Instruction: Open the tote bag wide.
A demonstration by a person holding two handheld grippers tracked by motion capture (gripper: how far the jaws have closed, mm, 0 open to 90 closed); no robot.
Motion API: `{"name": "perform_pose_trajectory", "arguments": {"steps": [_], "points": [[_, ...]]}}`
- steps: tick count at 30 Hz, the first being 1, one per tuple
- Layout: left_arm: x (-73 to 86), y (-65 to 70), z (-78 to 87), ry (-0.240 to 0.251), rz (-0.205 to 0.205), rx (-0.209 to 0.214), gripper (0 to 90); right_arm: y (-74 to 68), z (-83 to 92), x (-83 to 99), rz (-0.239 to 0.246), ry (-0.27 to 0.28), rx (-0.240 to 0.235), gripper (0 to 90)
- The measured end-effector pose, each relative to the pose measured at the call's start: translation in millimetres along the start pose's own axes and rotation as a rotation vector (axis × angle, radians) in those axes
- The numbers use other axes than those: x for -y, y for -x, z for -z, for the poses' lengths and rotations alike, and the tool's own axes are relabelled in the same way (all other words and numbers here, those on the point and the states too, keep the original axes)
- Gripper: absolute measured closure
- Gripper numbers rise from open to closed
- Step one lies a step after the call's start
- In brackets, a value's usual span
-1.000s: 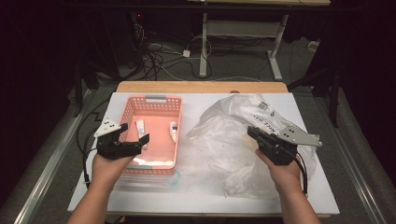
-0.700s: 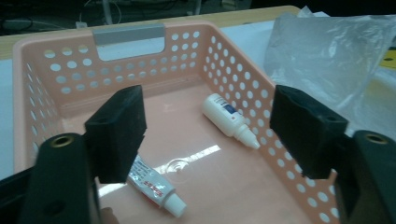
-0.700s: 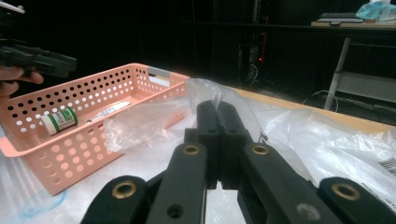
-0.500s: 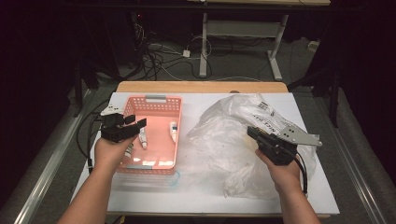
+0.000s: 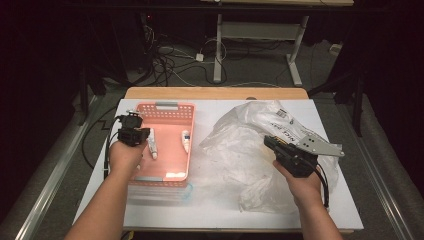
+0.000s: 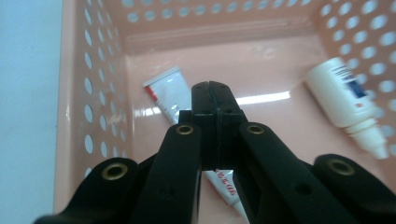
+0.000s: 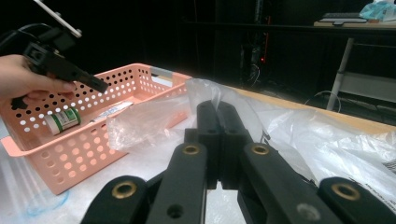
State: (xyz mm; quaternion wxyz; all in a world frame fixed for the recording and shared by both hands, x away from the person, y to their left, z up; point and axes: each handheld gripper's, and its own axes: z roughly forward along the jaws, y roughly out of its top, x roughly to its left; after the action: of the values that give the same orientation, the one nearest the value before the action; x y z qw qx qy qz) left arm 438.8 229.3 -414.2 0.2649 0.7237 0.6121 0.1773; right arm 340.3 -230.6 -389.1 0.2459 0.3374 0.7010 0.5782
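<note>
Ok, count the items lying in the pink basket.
3. A tube lies toward the left side, a white bottle by the right wall, and a green-labelled bottle at the near end. More may be hidden under the left gripper.

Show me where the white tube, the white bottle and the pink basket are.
white tube [image 6: 164, 95]: left gripper view, on its flat crimped end.
white bottle [image 6: 340, 95]: left gripper view, on its labelled body.
pink basket [image 5: 167, 106]: high view, on the far rim by the grey handle.
</note>
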Motion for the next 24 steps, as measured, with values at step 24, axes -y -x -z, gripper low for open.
{"name": "perform_pose_trajectory", "arguments": {"steps": [24], "points": [[-2.7,12.6,-37.3,-0.225,-0.044,-0.216,88.4,-3.0,0.3,-0.8,0.004,-0.001,-0.013,90.0]]}}
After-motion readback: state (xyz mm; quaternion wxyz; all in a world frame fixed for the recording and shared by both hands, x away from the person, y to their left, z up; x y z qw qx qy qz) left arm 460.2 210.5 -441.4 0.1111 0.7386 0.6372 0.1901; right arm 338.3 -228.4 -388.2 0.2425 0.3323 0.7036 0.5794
